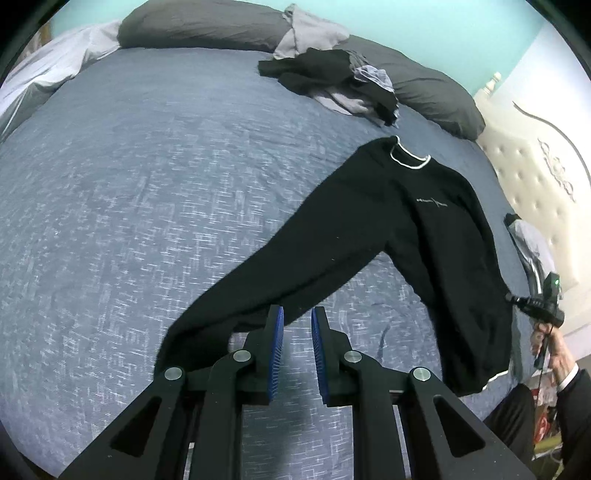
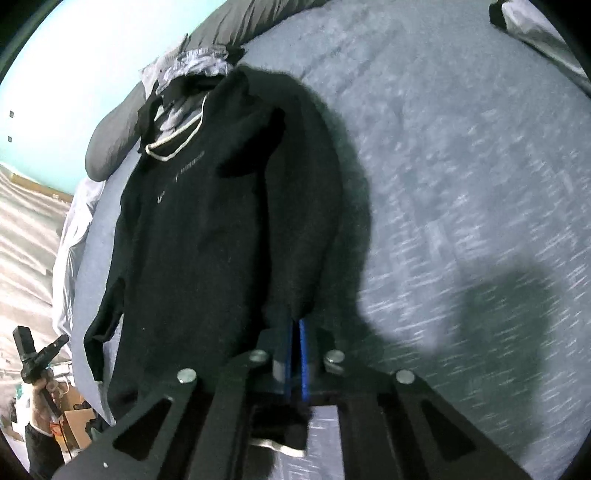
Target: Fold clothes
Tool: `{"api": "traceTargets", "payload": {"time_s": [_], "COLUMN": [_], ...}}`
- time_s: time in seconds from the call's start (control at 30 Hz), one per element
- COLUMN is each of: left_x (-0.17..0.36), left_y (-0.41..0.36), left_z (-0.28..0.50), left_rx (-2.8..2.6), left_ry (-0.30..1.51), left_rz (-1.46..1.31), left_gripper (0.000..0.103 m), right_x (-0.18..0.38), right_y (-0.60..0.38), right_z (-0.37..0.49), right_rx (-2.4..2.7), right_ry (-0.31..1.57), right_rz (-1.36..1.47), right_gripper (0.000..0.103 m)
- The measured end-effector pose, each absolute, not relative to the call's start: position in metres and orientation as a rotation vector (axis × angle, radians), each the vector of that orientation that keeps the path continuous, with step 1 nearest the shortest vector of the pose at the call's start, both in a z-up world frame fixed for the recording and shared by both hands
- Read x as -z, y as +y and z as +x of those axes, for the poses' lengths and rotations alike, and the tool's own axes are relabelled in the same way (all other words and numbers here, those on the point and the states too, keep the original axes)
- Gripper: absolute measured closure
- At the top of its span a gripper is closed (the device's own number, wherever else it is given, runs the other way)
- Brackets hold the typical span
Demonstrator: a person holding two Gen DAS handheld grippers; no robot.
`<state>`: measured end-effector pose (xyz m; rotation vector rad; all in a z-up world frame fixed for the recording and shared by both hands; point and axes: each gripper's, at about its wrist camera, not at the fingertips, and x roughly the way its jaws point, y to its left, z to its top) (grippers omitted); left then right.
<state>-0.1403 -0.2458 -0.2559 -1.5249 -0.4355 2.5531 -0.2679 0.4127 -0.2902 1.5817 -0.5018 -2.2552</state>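
Left wrist: one black sweater (image 1: 436,236), two pillows (image 1: 207,26), fingers (image 1: 273,354) narrowly parted, empty.

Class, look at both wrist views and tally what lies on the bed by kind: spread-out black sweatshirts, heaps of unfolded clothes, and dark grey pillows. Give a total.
Black sweatshirt: 1
Heap of unfolded clothes: 1
Dark grey pillows: 2, the second behind the heap
Total: 4

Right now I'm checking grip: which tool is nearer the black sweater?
Right. The right tool is shut on the black sweater; the left tool hangs open above its sleeve.
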Motion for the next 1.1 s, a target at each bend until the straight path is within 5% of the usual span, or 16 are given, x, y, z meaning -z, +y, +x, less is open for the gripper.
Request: {"api": "traceTargets", "payload": {"time_s": [0.4,0.77,0.83,0.9,0.93,1.1], "left_x": [0.267,0.276,0.275,0.275,0.274,0.275], "left_y": [-0.218,-0.19,-0.185,-0.179,-0.176,-0.162], "left_z": [-0.146,-0.154,-0.157,-0.158,-0.159,-0.159], "left_rx": [-2.515,-2.472,-2.465,-2.458,-2.454,-2.435], "left_ry": [-0.371,-0.315,-0.312,-0.308,-0.306,-0.3], "left_rz": [-1.578,-1.618,-1.609,-1.602,-1.598,-1.589], "left_gripper": [0.086,0.086,0.086,0.086,0.086,0.086], "right_x": [0.232,0.256,0.26,0.265,0.267,0.277], "right_y": [0.472,0.515,0.524,0.533,0.537,0.539], "right_z": [-0.325,-0.355,-0.349,-0.342,-0.337,-0.311], "right_rx": [2.432,2.491,2.481,2.467,2.442,2.367], "right_ry": [-0.32,-0.302,-0.361,-0.424,-0.471,-0.486], "right_rz": [1.589,1.713,1.704,1.695,1.689,1.692], "right_gripper": [0.101,0.098,0.087,0.059,0.054,0.054]}}
